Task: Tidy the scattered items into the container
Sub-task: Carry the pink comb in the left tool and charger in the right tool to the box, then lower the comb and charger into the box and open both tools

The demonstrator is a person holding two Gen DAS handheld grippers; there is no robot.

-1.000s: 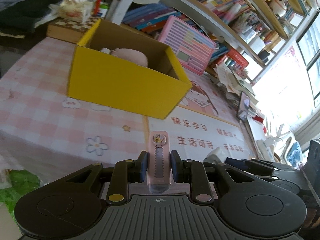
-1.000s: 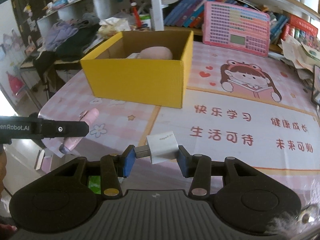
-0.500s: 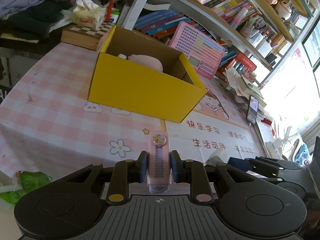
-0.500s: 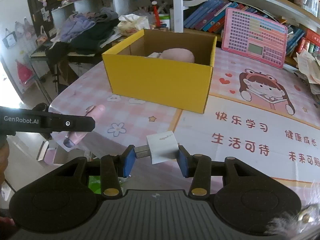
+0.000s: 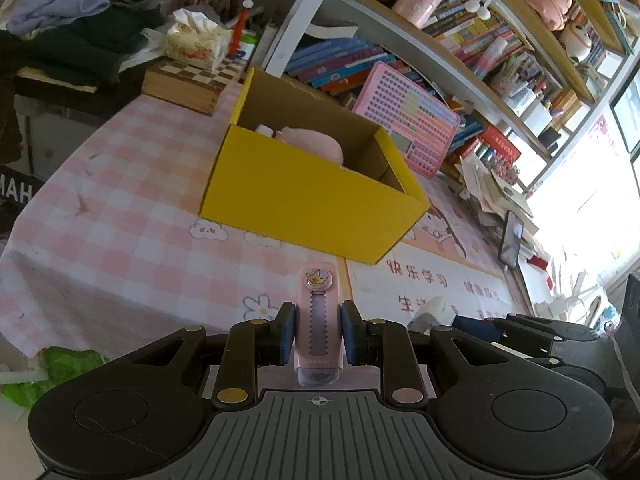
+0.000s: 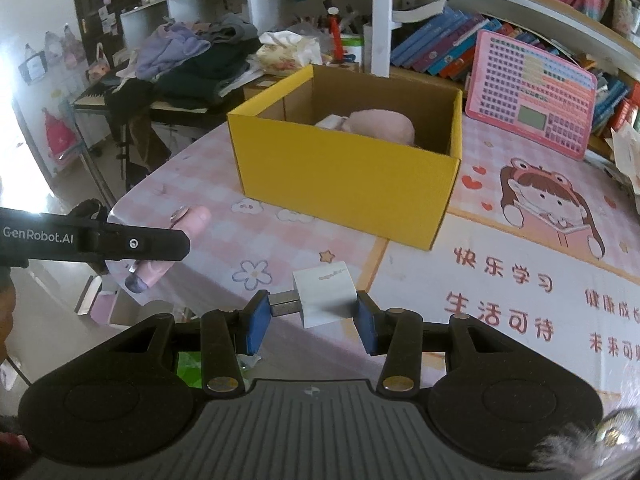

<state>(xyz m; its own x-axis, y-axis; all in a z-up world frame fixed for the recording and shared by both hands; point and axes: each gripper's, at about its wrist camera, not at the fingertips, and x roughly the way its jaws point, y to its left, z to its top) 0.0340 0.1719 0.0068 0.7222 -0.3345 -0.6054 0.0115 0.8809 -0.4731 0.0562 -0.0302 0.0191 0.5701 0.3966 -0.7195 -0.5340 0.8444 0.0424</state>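
Left claw point(image 5: 318, 332) clamping pink utility knife point(image 5: 318, 320) upright between pads, crown end pointing toward yellow box point(image 5: 312, 196). Box sitting toward desk's point(image 5: 120, 240) far edge, well apart from both claws, holding pink plush point(image 5: 316, 146). Right claw point(image 6: 312, 320) gripping white charger plug point(image 6: 326, 298) crosswise, metal prongs touching left pad, hovering over desk's near edge.

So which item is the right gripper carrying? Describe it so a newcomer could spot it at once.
Start at the yellow box on the pink checked cloth. In front of it the right gripper is shut on a small white charger, its metal plug against one pad. The left gripper holds a slim pink cutter instead; the charger is the white, boxy one.
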